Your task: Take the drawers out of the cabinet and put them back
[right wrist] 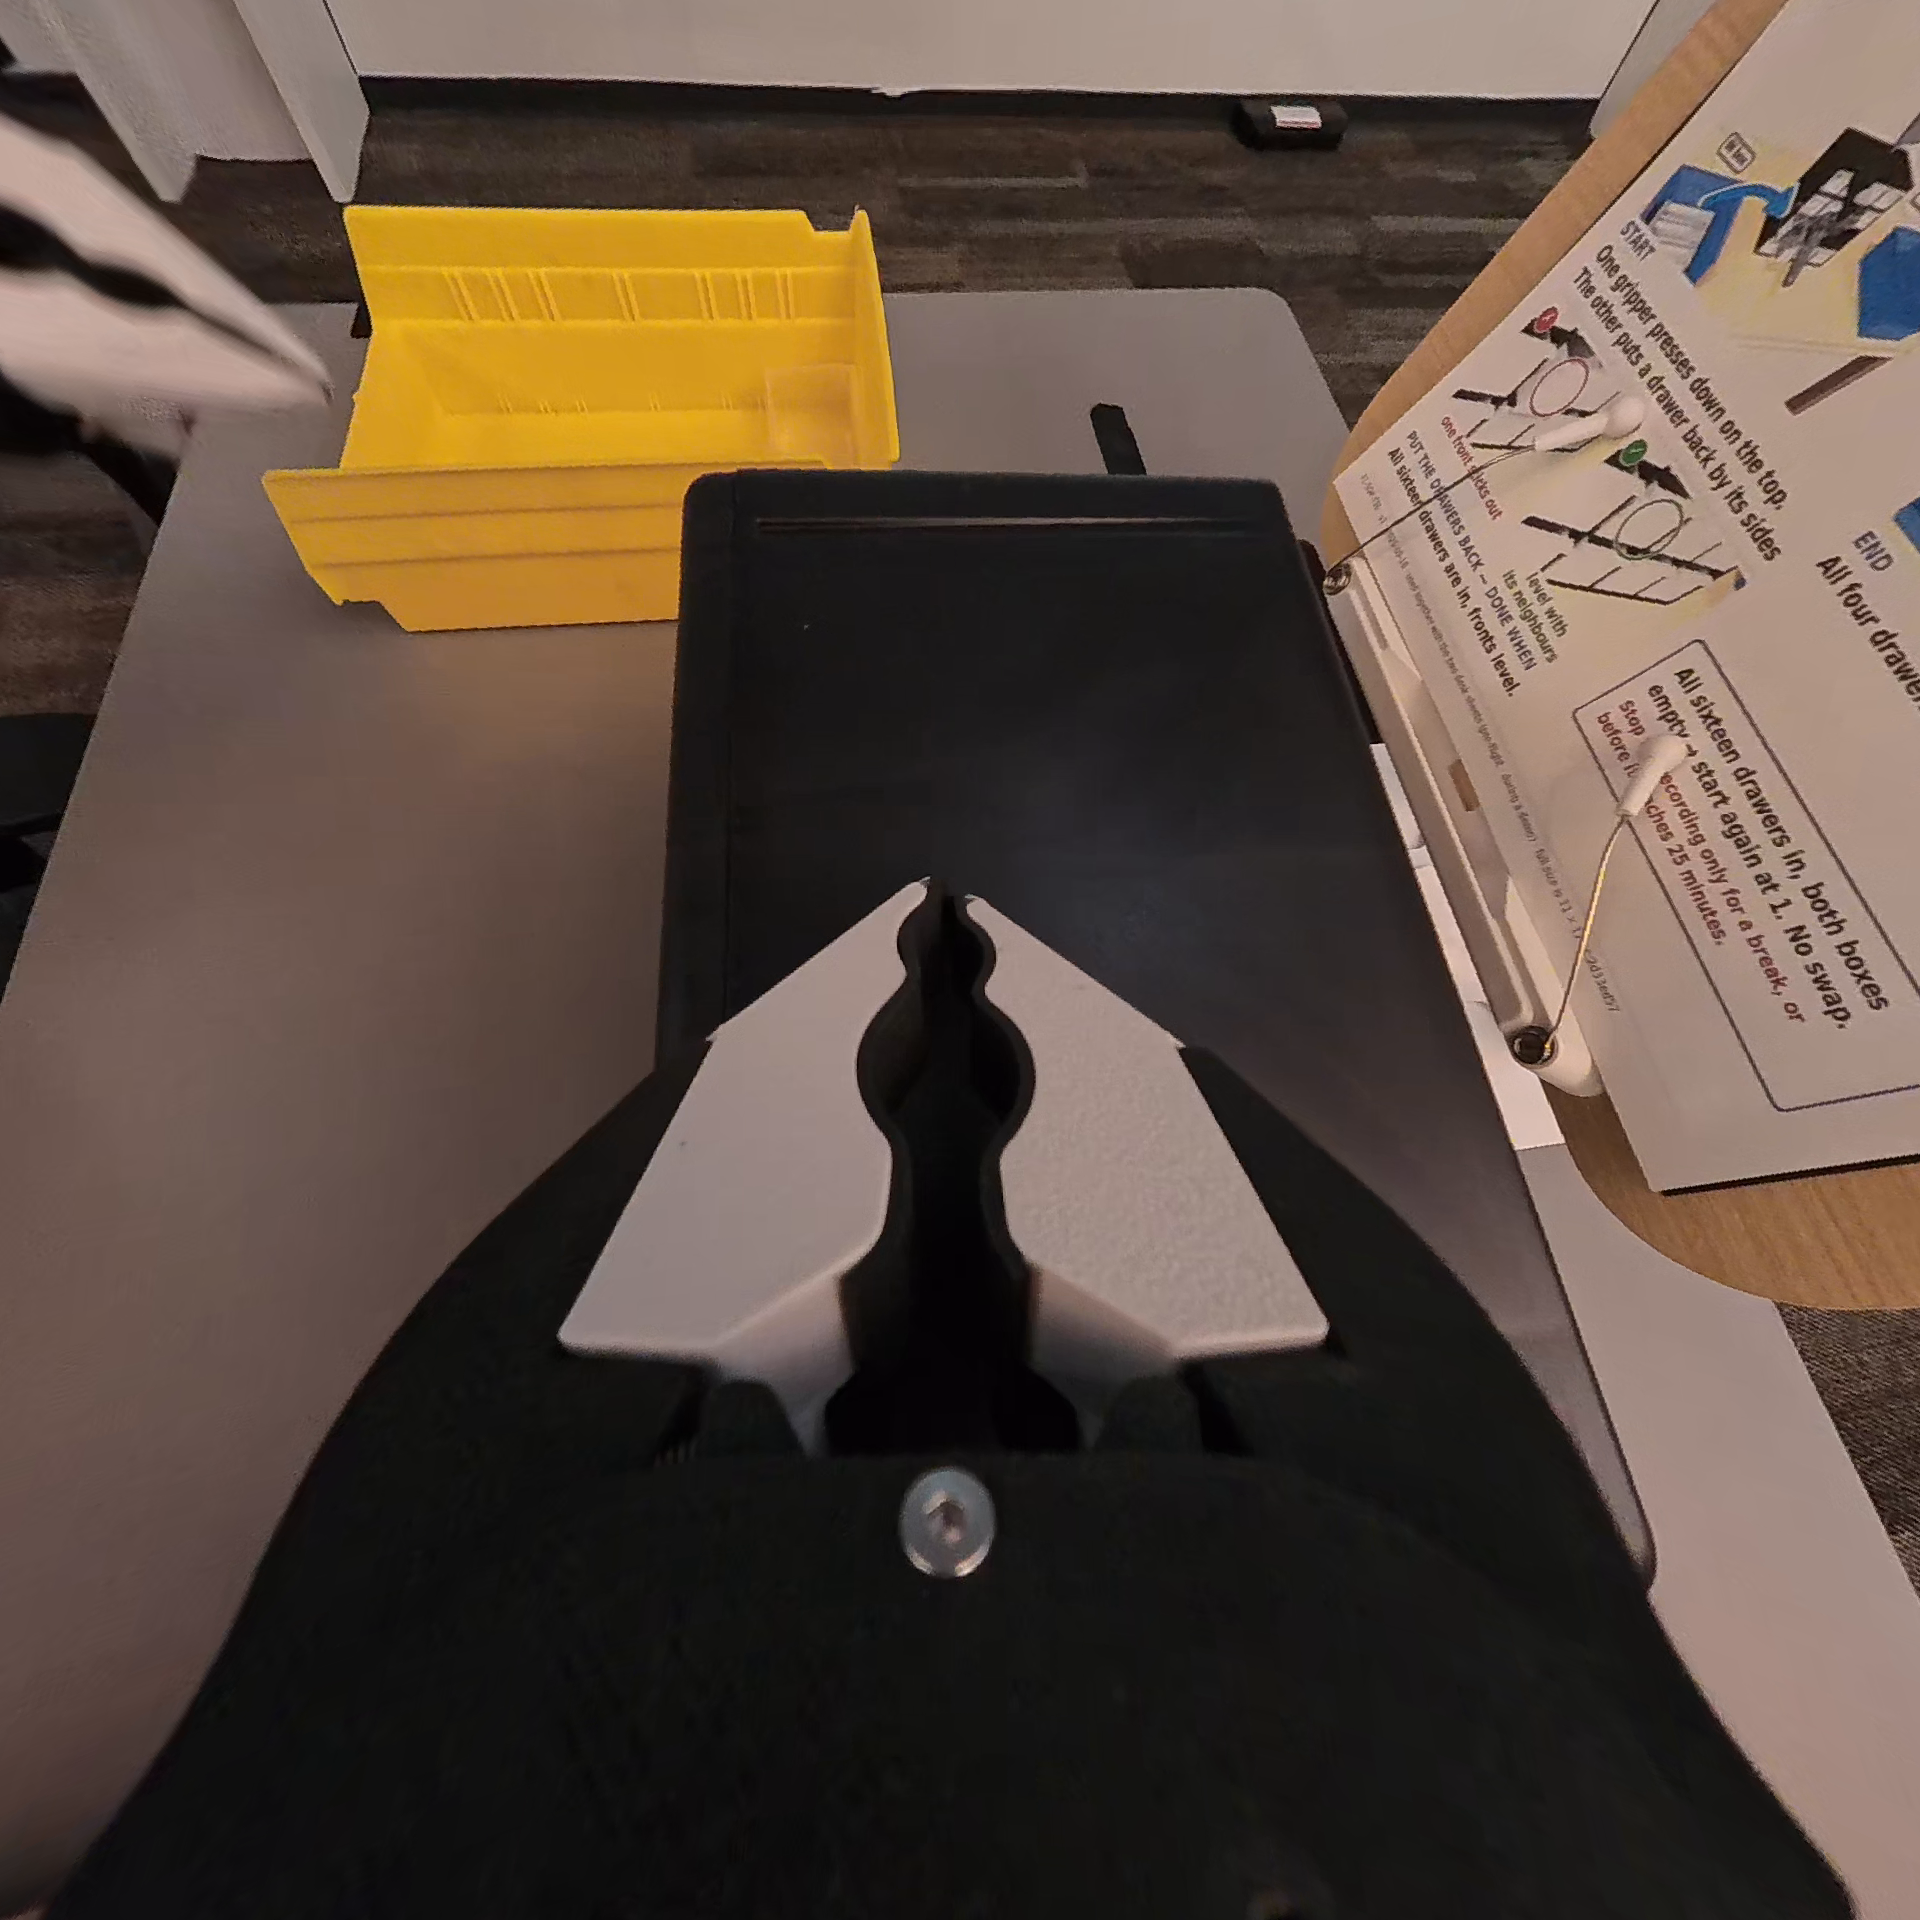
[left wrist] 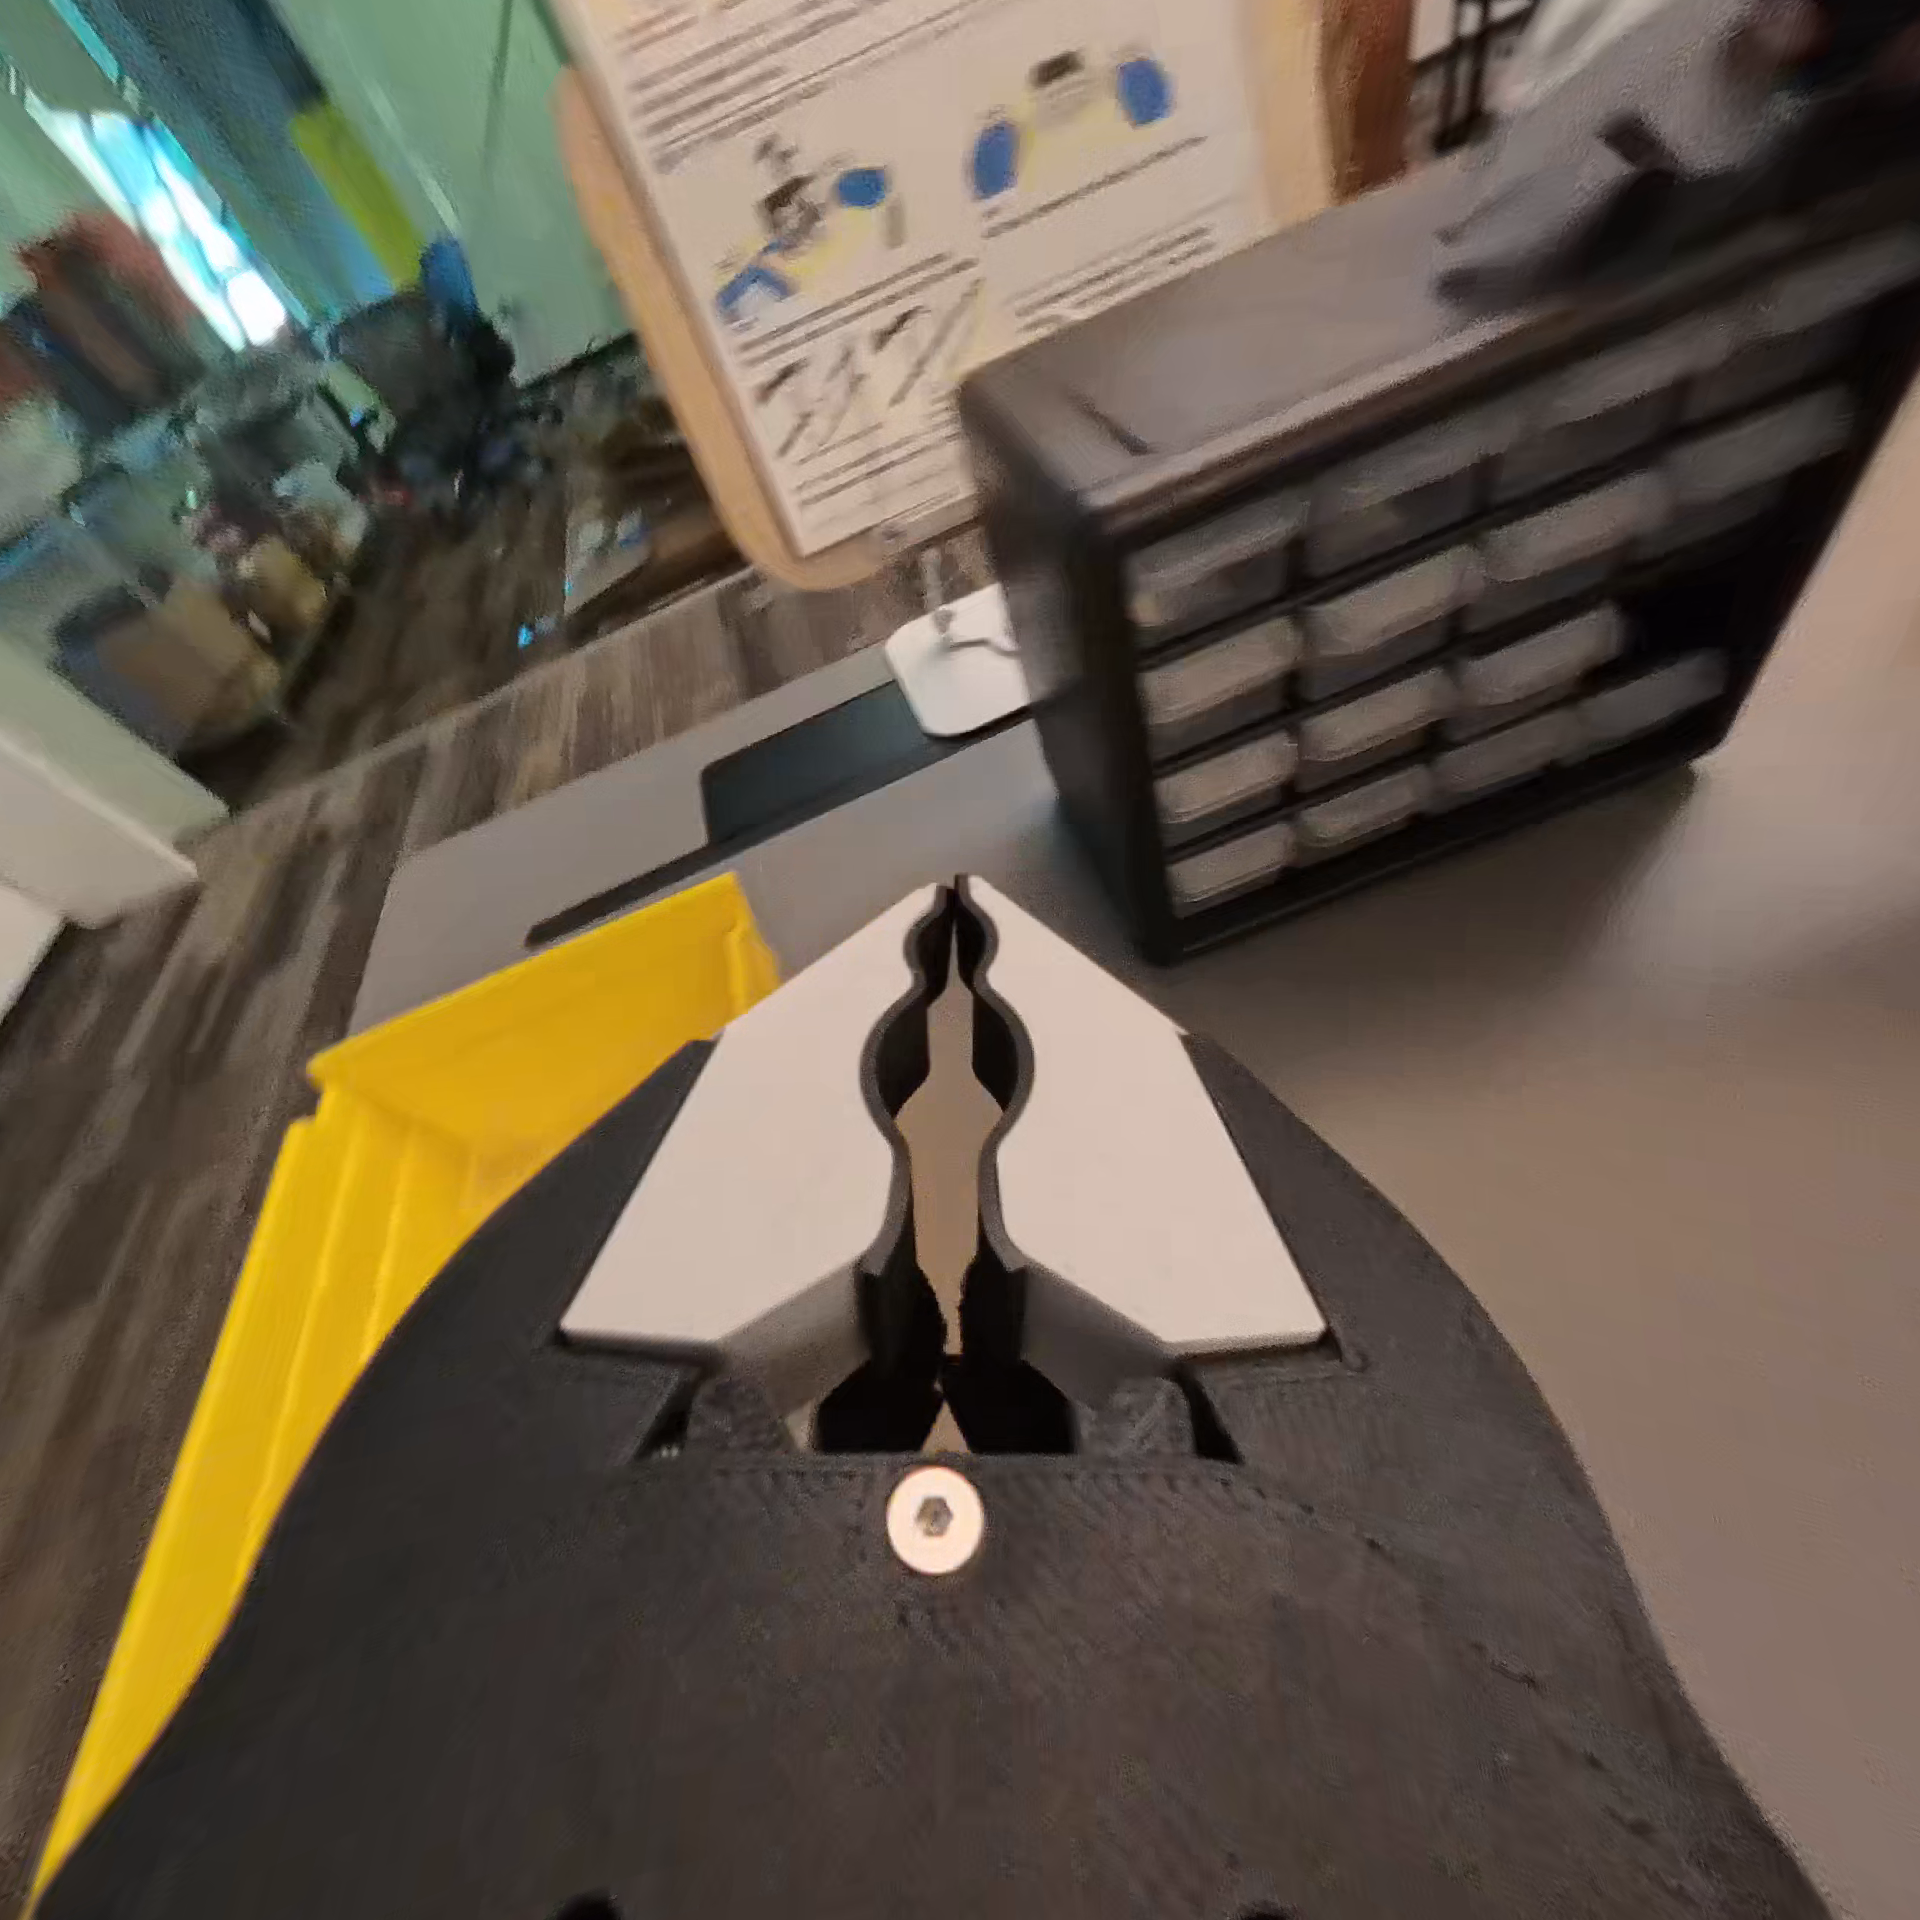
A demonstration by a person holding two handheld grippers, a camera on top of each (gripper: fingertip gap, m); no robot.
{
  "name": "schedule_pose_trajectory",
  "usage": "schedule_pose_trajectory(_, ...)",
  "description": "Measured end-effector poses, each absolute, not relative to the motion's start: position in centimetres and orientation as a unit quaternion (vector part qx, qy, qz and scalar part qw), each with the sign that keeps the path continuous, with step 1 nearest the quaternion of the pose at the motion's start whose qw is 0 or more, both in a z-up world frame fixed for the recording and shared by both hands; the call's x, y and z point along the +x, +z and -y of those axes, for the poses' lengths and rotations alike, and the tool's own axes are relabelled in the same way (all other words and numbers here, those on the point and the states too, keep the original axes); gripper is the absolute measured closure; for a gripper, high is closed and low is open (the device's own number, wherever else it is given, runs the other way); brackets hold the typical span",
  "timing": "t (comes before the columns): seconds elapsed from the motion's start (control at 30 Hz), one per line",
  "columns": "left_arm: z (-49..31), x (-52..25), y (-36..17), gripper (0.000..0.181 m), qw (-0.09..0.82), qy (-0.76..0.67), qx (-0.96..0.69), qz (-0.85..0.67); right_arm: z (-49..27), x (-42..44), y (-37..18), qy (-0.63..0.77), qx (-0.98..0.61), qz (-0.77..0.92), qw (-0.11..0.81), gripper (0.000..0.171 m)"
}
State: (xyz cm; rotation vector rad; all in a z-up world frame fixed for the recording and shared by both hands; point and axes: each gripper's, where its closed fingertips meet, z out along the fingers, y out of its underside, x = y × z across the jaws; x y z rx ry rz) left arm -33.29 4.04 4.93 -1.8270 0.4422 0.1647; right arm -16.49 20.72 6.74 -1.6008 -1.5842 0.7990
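Note:
A black cabinet (left wrist: 1382,582) with several rows of small clear drawers (left wrist: 1371,634) stands on the grey table at the right of the left wrist view; every slot I see holds a drawer. My left gripper (left wrist: 954,896) is shut and empty, above the table in front of the cabinet's left end. My right gripper (right wrist: 943,891) is shut and empty, over the cabinet's flat black top (right wrist: 997,707), seen from above; whether it touches the top I cannot tell. The other gripper (right wrist: 156,312) shows blurred at the left edge of the right wrist view.
A yellow open bin (right wrist: 582,416) sits on the table left of the cabinet; it also shows in the left wrist view (left wrist: 436,1122). An instruction sheet on a wooden stand (right wrist: 1683,644) leans right of the cabinet. The table's edge (right wrist: 94,831) drops to the floor on the left. My right tips are roughly 9 cm from the black cabinet (left wrist: 1382,582).

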Motion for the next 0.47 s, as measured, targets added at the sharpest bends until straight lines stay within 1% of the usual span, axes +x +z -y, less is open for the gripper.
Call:
schedule_pose_trajectory(0.07,-5.3,-28.8,2.5,0.181,0.573,0.089,-0.774,-0.255,-20.7,-16.5,6.8,0.310,-0.622,0.617,0.370,0.171)
schedule_pose_trajectory(0.2,-8.8,-21.5,-1.7,0.181,0.555,0.192,-0.721,-0.367,-20.7,-16.5,6.8,0.306,-0.619,0.619,0.374,0.171)
schedule_pose_trajectory(0.3,-11.5,-17.2,-4.0,0.181,0.552,0.170,-0.711,-0.402,-20.7,-16.5,6.8,0.308,-0.620,0.618,0.373,0.171)
schedule_pose_trajectory(0.47,-14.3,-13.6,-5.6,0.181,0.548,0.111,-0.714,-0.422,-20.6,-16.5,6.8,0.307,-0.619,0.619,0.372,0.171)
